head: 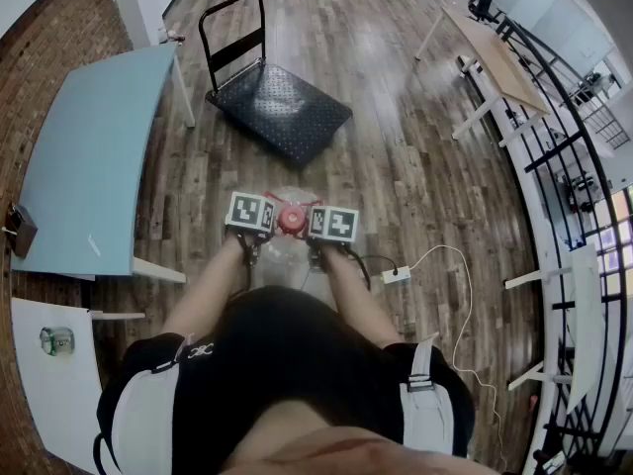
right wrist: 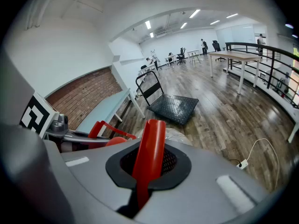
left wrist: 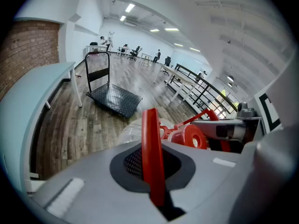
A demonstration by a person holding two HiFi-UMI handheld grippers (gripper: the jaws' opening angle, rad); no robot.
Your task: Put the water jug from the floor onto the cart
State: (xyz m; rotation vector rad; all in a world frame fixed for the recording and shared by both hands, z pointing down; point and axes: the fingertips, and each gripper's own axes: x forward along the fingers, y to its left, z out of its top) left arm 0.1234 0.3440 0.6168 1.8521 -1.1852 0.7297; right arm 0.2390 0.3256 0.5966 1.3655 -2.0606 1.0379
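Observation:
The water jug (head: 287,243) is clear plastic with a red cap (head: 292,220) and stands right in front of the person's legs. My left gripper (head: 261,204) and right gripper (head: 318,210) flank the cap closely, one on each side. In the left gripper view the red jaws (left wrist: 150,118) stand shut, with the cap (left wrist: 191,136) and the right gripper just to their right. In the right gripper view the jaws (right wrist: 156,127) are shut too, with the jug's clear shoulder (right wrist: 180,135) behind them. Whether either gripper touches the jug is hidden. The black cart (head: 282,107) with an upright handle stands farther ahead.
A pale blue table (head: 79,156) runs along the brick wall at left. A wooden desk (head: 495,62) and a black railing (head: 564,166) are at right. A white power strip (head: 396,275) with its cable lies on the wood floor, right of the person.

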